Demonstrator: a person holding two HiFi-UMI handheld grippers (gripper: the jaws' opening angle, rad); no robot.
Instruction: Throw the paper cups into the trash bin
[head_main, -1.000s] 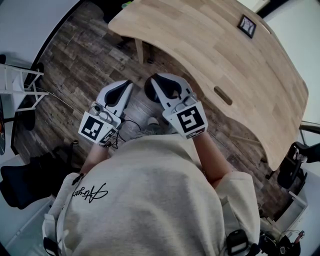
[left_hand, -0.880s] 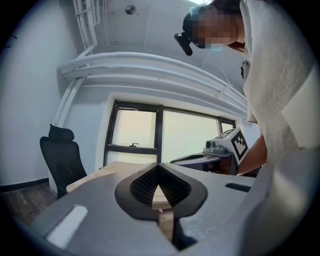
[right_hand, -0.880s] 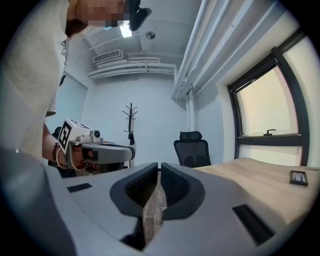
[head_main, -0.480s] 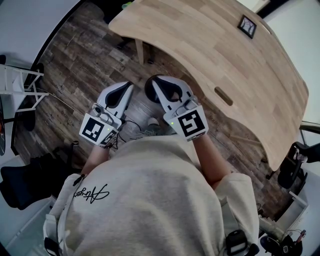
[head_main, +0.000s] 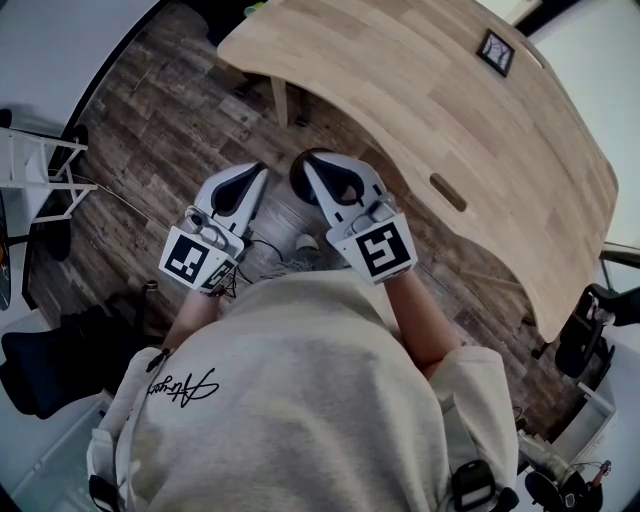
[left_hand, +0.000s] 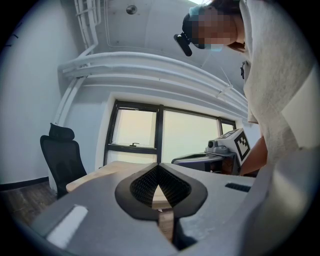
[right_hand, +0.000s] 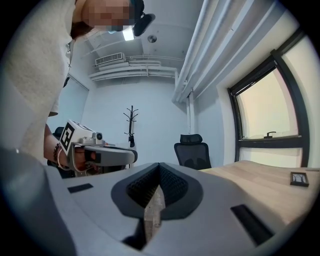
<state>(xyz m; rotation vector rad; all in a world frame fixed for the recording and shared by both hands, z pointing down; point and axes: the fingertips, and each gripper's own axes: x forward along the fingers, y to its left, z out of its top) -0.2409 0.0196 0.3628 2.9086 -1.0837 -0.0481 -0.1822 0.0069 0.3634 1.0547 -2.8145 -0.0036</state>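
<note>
Left gripper (head_main: 252, 172), right gripper (head_main: 312, 162): two, closed

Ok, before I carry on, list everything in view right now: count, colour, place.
table: one, light wood, ahead and right of the person
framed item: one, small, dark, on the table's far end
window: one run of panes, dark frame, behind the table
office chair: at least one, black, beyond the table by the window
coat stand: one, dark, at the far wall
rack: one, white, left edge of head view
floor: dark wood planks, under everything
paper cups, trash bin: none I can make out
sweatshirt: one, cream, on the person, bottom of head view
left gripper: one, grey, fingers shut, empty
right gripper: one, grey, fingers just closed fully, nothing between them
</note>
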